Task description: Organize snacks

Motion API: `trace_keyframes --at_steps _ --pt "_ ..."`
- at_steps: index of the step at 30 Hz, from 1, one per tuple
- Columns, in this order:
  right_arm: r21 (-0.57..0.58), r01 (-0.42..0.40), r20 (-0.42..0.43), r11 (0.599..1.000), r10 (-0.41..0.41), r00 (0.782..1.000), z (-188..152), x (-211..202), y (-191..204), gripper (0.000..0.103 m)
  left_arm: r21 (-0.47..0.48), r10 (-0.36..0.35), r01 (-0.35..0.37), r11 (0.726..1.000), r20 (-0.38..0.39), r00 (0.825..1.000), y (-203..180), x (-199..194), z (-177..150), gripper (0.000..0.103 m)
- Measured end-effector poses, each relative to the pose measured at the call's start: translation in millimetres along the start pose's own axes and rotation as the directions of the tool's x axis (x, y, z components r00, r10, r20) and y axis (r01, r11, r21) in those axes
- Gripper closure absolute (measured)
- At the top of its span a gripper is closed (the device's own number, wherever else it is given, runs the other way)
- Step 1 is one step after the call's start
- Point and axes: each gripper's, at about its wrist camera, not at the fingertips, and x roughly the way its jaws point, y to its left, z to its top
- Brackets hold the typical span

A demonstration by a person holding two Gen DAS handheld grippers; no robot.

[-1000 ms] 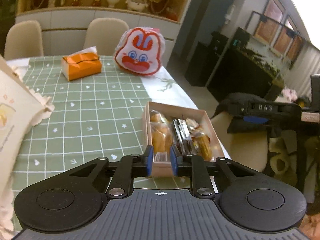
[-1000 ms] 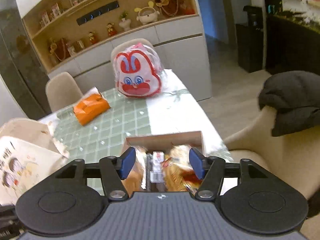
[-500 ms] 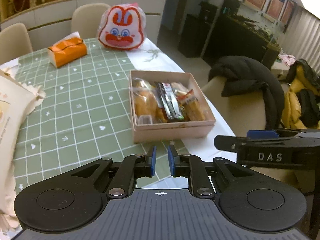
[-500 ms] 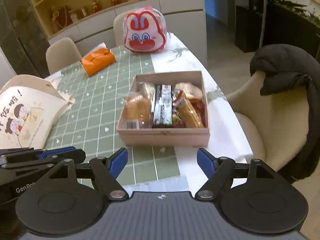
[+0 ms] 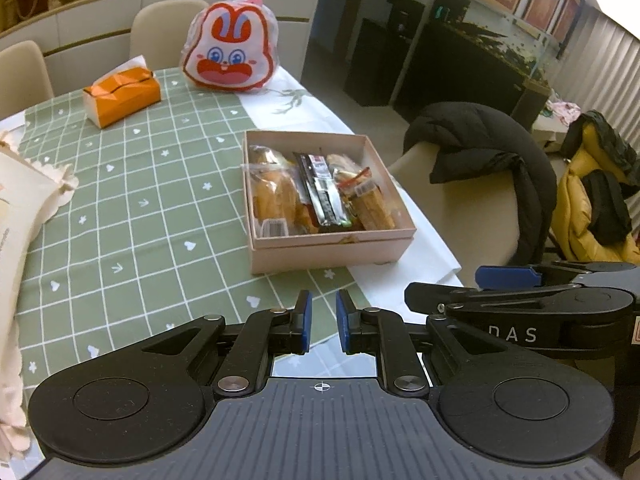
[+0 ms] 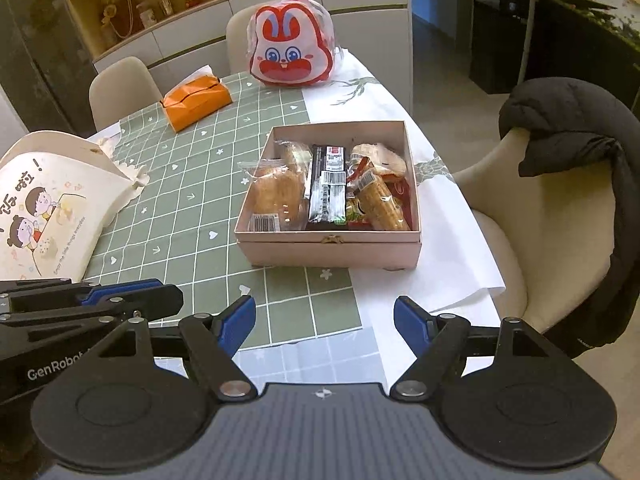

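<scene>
A pale pink box (image 5: pixel 328 240) (image 6: pixel 328 252) stands open on the green checked tablecloth, packed with wrapped snacks. Inside lie a golden pastry packet (image 6: pixel 276 196), a black bar (image 6: pixel 326 184) and a ridged yellow snack (image 6: pixel 380 200). My left gripper (image 5: pixel 322 312) hovers short of the box's near wall, shut with nothing between its blue pads. My right gripper (image 6: pixel 324 316) also hangs over the table's near edge in front of the box, open and empty. In the left wrist view the right gripper's fingers (image 5: pixel 506 276) show from the side at the right.
A red and white rabbit bag (image 6: pixel 290 52) and an orange tissue box (image 6: pixel 196 102) sit at the far end. A cream cartoon paper bag (image 6: pixel 44 200) lies at the left. A beige chair with a black jacket (image 6: pixel 560 132) stands close by the table's right edge.
Both grippers have drawn back from over the box to the table's near edge. The right jaws have spread wider. The left pads, earlier at the box's near wall, now hold nothing.
</scene>
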Motion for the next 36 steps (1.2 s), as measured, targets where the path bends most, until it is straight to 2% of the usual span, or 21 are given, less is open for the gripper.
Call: trace_keyframes --at_steps 36 --pt "0.022 0.011 -0.006 1.0 -0.01 1.0 -16.3 -11.1 1.6 0.026 0.006 -0.02 0.02 1.0 -0.03 0.999 -7.8 -2.4 -10.6 0.086"
